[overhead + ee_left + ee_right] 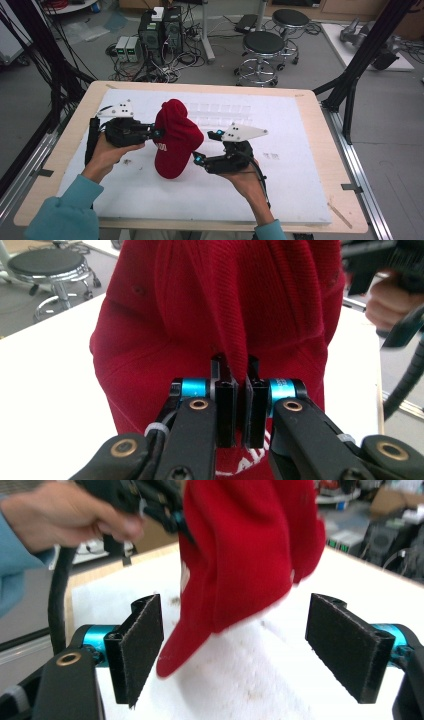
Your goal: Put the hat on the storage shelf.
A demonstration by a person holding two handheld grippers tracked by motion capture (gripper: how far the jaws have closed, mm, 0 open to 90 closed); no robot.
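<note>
The left gripper (241,385) has its fingers pinched tight on a fold of the red cap (172,137), holding it above the white surface (280,175). The right gripper (209,146), fingers wide apart and empty, sits at the cap's four o'clock; its peak hangs toward six.

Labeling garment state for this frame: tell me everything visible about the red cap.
The red cap is a soft baseball cap of ribbed-looking cloth with stitched eyelets and white lettering, too cut off to read. It hangs crumpled and roughly upright, brim end down at the white board. The left hand-held gripper is shut on a fold of its crown. The right hand-held gripper stands open, its pads either side of the brim, not pressing it.
</note>
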